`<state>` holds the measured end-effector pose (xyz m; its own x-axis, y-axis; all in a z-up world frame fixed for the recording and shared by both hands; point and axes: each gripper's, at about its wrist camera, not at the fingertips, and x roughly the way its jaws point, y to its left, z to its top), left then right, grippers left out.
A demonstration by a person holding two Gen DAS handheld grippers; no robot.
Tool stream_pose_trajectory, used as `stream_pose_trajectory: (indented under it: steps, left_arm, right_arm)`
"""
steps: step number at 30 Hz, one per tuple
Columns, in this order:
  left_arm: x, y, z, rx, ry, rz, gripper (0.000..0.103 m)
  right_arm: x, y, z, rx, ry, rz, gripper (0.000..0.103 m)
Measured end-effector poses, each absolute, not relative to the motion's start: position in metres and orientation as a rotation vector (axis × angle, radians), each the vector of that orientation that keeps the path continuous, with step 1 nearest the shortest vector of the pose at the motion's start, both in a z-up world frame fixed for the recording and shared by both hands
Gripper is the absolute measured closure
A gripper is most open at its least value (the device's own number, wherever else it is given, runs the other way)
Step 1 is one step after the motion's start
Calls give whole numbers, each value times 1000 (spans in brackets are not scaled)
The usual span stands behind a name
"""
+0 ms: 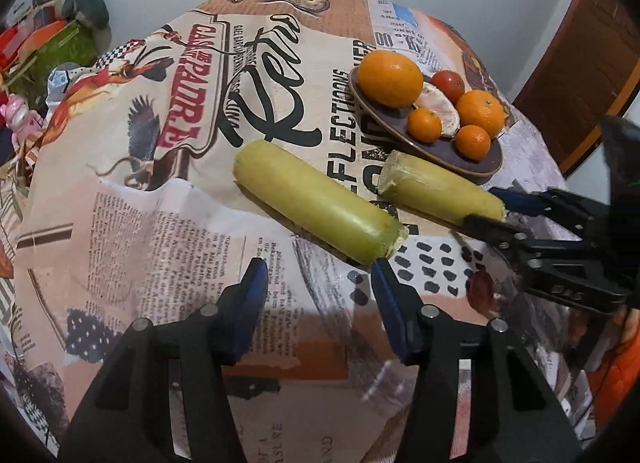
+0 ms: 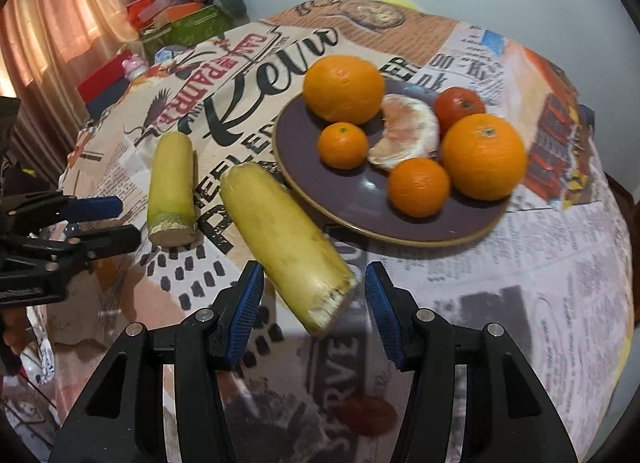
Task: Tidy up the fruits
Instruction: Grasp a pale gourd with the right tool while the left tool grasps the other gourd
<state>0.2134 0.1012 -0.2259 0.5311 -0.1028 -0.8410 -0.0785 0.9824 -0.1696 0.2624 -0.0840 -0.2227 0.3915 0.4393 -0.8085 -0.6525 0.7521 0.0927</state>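
Note:
Two yellow-green sugarcane pieces lie on the printed tablecloth. The left piece (image 1: 316, 201) (image 2: 172, 187) lies just ahead of my left gripper (image 1: 318, 269), which is open with the cut end near its right finger. The right piece (image 1: 440, 193) (image 2: 286, 247) lies between the open jaws of my right gripper (image 2: 314, 281), its near end between the blue pads without a grip. A purple plate (image 2: 352, 199) (image 1: 476, 161) holds several oranges (image 2: 343, 89), a tomato (image 2: 459, 105) and a peeled citrus segment (image 2: 408, 131).
The round table's cloth (image 1: 160, 223) falls off at its edges. Boxes and clutter (image 2: 176, 19) sit beyond the far left edge, by a curtain. A wooden door (image 1: 580, 75) stands at the right. The left gripper shows at the right wrist view's left edge (image 2: 100, 219).

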Motion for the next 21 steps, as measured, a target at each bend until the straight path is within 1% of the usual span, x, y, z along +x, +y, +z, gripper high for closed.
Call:
stream_pose_trajectory:
  steps: [2, 3, 4, 6, 9, 13, 17, 21]
  left_arm:
    - [214, 101, -220, -219, 1002, -35, 49]
    - [215, 101, -218, -230, 998, -40, 44]
    - [218, 99, -217, -244, 992, -34, 36]
    - [224, 96, -216, -254, 980, -20, 32]
    - [238, 87, -222, -244, 1001, -8, 32]
    - [255, 82, -236, -262, 1028, 61, 32]
    - [259, 82, -240, -278, 1010, 100, 32]
    - [251, 88, -240, -311, 973, 101, 40]
  right_arm:
    - [263, -81, -226, -270, 945, 708, 53]
    - [263, -79, -228, -277, 943, 706, 53]
    - [263, -79, -228, -278, 936, 706, 53]
    - [261, -82, -227, -277, 928, 713, 55]
    - [259, -87, -226, -264, 925, 714, 58]
    - [253, -97, -225, -243, 922, 693, 60]
    - [245, -108, -220, -221, 913, 676, 62]
    - [238, -113, -219, -221, 916, 674, 64]
